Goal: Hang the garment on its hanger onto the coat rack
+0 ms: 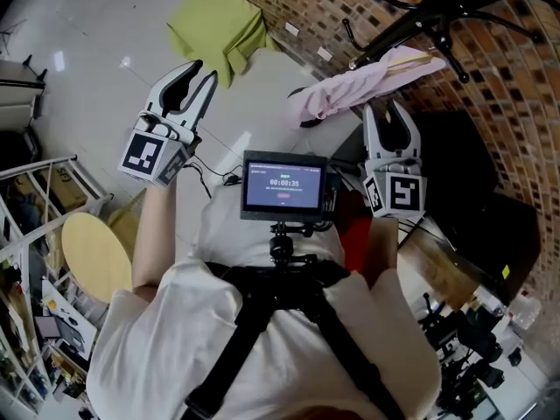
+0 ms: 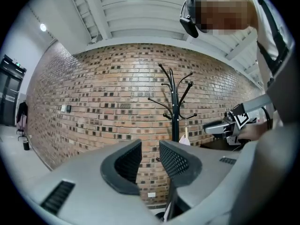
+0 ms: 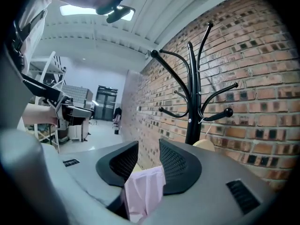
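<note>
The pink garment (image 1: 346,93) hangs on its wooden hanger (image 1: 411,60) directly at the coat rack (image 1: 420,17), on the side of the rack that faces the person. The right gripper (image 3: 149,144) is much the nearer one. It points toward the rack from just below the garment, and part of the cloth lies low in the gap between its jaws. These jaws stand apart, with brick wall visible between the pads, so I do not read this as a grip: the cloth only rests there.

In the head view the long axis of the garment runs from the rack away toward the person's left, across the direction in which the right gripper points.

In the left gripper view a thin hook seems to go from a low peg (image 2: 188,116) of the rack down to the hanger. I judge that the hanger may already be hanging, but this is too small to be sure.

The left gripper (image 2: 150,144) is well apart from the rack, on the far side of the garment, with its jaws apart and nothing between them. Both forearms are raised and stretched forward, away from the body.

If the hook does sit on the peg, the right gripper needs to draw back from the rack without pulling the cloth along
</note>
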{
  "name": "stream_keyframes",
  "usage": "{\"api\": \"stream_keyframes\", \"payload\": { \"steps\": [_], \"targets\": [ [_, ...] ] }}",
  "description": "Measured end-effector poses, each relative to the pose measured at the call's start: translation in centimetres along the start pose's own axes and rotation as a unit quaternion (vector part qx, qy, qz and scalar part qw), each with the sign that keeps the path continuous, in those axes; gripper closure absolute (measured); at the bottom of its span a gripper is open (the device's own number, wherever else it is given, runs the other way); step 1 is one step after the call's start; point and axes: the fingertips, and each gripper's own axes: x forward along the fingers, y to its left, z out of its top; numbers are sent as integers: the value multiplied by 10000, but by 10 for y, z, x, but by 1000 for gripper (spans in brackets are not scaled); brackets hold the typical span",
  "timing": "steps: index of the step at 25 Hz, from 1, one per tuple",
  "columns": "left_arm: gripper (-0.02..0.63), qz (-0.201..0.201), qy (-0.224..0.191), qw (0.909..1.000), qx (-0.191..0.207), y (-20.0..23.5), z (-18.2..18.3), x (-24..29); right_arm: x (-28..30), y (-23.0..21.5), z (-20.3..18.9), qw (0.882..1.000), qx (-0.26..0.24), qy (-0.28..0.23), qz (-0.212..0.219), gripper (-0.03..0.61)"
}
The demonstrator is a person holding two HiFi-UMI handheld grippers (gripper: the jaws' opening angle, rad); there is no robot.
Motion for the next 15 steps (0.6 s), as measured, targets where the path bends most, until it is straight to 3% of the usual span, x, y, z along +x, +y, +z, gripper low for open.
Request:
{"api": "stream_keyframes", "payload": {
  "steps": [6,15],
  "targets": [
    [482,91,227,9996,-120,28,-35,-42,7,53,-25,9995,186,247,37,434],
    [482,134,671,9951,-719,23,-109,-96,12,159,-84,9926,460,978,560,434]
  ]
}}
